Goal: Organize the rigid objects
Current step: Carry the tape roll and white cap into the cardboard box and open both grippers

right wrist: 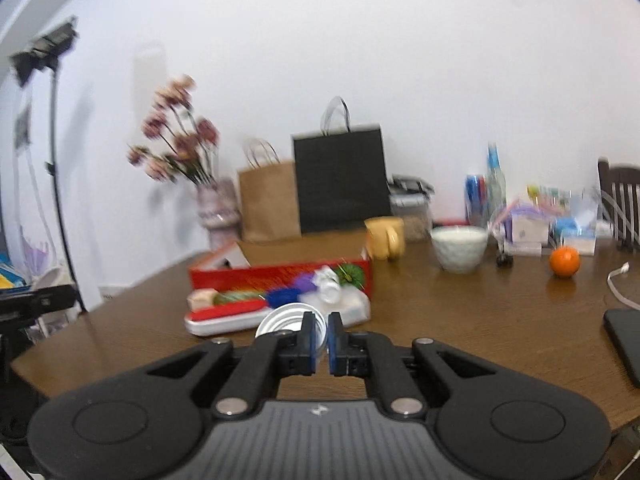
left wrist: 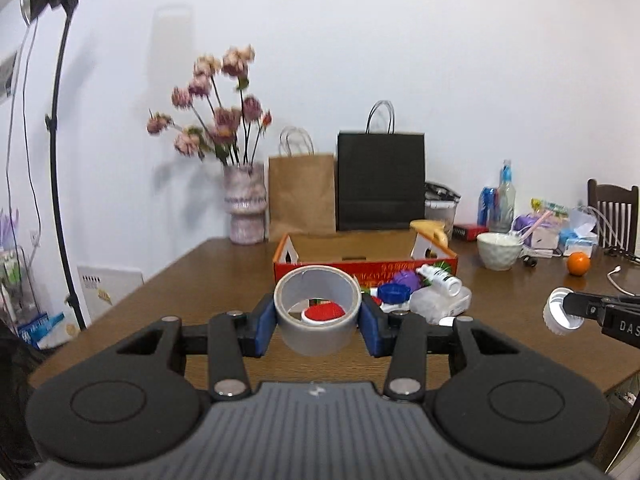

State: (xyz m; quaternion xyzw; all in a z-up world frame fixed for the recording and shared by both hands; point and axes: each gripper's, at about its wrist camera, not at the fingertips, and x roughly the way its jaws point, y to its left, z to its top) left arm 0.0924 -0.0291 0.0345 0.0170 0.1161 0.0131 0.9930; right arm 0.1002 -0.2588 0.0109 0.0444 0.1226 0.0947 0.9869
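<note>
My left gripper (left wrist: 318, 316) is shut on a grey tape roll (left wrist: 318, 310) and holds it above the table, in front of the red cardboard box (left wrist: 366, 266). My right gripper (right wrist: 320, 338) is shut on the rim of a white screw lid (right wrist: 286, 318); in the left wrist view the lid (left wrist: 562, 316) and the right gripper (left wrist: 576, 308) show at the right. A pile lies before the box: red cap (left wrist: 324, 312), blue cap (left wrist: 394, 292), purple object (left wrist: 406, 280), white bottle (left wrist: 438, 276), clear plastic piece (left wrist: 440, 304).
Behind the box stand a flower vase (left wrist: 246, 208), a brown bag (left wrist: 302, 196) and a black bag (left wrist: 380, 180). A white bowl (left wrist: 500, 250), an orange (left wrist: 578, 264), bottles (left wrist: 506, 196) and a phone (right wrist: 626, 340) sit to the right. A lamp stand (left wrist: 60, 160) is at the left.
</note>
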